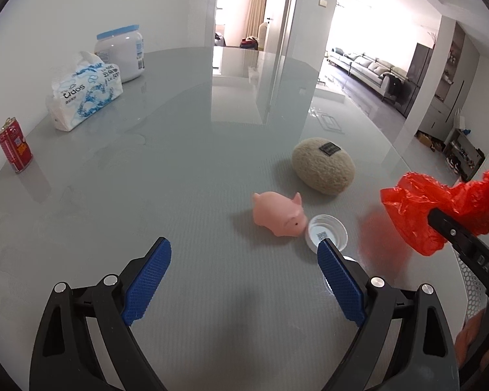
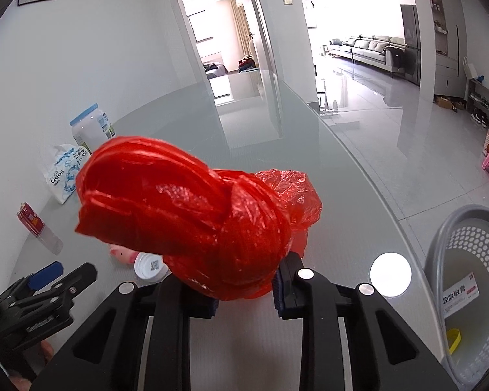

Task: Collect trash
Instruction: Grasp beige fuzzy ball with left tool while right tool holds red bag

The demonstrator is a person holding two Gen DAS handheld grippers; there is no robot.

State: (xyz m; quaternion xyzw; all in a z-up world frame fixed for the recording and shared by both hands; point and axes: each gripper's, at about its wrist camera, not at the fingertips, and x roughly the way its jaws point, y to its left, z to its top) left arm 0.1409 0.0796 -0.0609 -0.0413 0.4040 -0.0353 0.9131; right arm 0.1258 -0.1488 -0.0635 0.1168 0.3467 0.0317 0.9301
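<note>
Bright red crinkly plastic bag (image 2: 192, 218), pale pink rubber pig toy (image 1: 278, 213), beige fuzzy oval stone-shaped cushion (image 1: 322, 169), red drink can (image 1: 14, 150), white tissue pack with blue swirls (image 1: 84, 94), grey honeycomb-perforated basket (image 2: 472, 280).

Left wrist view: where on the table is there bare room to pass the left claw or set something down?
Bare: the wide stretch between the red can and tissue pack on the left and the pink pig toy, and the table's far middle. Crowded: ahead right, where pig, clear plastic cap and fuzzy beige ball cluster, with the right claw holding the red plastic bag alongside.
</note>
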